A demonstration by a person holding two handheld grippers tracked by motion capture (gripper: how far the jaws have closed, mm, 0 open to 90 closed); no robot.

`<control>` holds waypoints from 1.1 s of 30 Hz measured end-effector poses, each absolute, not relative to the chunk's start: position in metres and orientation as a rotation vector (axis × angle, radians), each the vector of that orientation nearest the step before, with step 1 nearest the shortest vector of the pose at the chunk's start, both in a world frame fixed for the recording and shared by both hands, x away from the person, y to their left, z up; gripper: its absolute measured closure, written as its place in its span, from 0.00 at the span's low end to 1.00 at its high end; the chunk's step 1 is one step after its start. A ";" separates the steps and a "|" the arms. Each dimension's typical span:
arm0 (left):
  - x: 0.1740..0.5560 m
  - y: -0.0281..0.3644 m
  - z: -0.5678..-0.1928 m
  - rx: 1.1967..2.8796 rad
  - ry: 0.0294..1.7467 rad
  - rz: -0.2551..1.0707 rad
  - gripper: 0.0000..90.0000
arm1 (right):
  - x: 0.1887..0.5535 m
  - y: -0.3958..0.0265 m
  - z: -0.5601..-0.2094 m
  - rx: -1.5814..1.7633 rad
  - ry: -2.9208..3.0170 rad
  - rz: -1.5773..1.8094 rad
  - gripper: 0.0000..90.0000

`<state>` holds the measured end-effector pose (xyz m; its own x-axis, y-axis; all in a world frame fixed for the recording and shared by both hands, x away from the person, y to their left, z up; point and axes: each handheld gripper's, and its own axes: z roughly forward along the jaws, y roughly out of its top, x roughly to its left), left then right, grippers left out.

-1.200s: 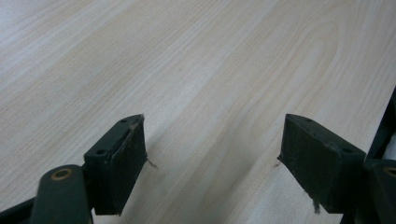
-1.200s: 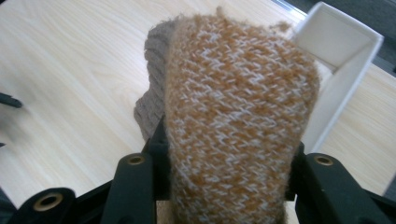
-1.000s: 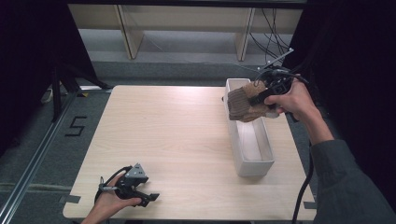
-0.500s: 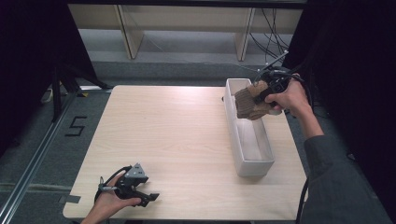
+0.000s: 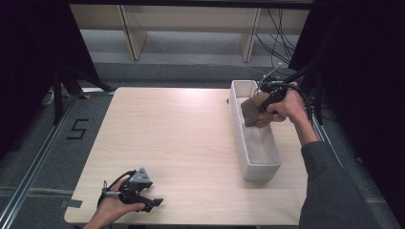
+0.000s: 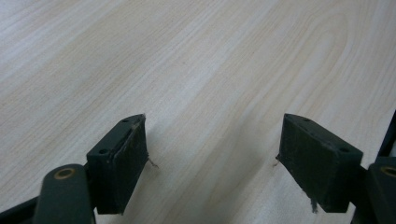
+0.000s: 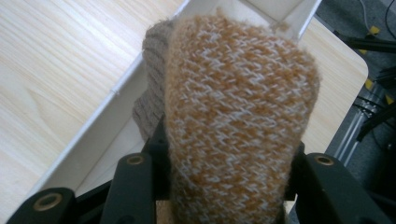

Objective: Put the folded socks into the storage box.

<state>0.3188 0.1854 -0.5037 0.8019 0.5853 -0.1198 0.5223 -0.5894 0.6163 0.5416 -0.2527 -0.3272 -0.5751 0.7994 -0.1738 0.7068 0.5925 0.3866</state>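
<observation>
The right gripper (image 5: 261, 102) is clamped on a bundle of knitted socks (image 5: 254, 112) — one part is orange mixed with white, the other part is brown with ribs. In the right gripper view the two black jaws press on both sides of the socks (image 7: 233, 116), and the orange part covers the space between them. The brown ribbed part hangs at the left side of the orange one in this view.

The socks are above the far half of the white box (image 5: 258, 164), a long and narrow one that stands near the right edge of the table (image 5: 181, 138). In the high view the bundle hangs over the inside of the box, near its far end, and it overlaps the left wall a little. I cannot tell if the socks already touch the bottom of the box. In the right gripper view the white inside of the box (image 7: 107, 140) is seen under and behind the socks.

The left gripper (image 5: 143, 198) is far from the box, at the near left corner of the table, held low over the wood by the left hand (image 5: 112, 210). Its jaws stand wide apart with nothing between them — in the left gripper view there is just bare table (image 6: 210, 70) between the two pads.
</observation>
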 end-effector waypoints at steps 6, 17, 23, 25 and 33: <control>0.318 0.185 -0.504 2.327 0.821 0.119 0.25 | 0.543 -0.248 -0.343 1.225 2.490 0.352 0.61; 0.319 0.185 -0.505 2.327 0.823 0.125 0.25 | 0.532 -0.240 -0.359 1.090 2.533 0.299 0.60; 0.319 0.185 -0.505 2.334 0.817 0.124 0.25 | 0.515 -0.236 -0.366 0.946 2.615 0.317 0.58; 0.319 0.184 -0.505 2.340 0.807 0.118 0.25 | 0.511 -0.235 -0.368 0.905 2.644 0.310 0.57; 0.318 0.184 -0.504 2.328 0.814 0.112 0.26 | 0.490 -0.226 -0.380 0.749 2.699 0.225 0.57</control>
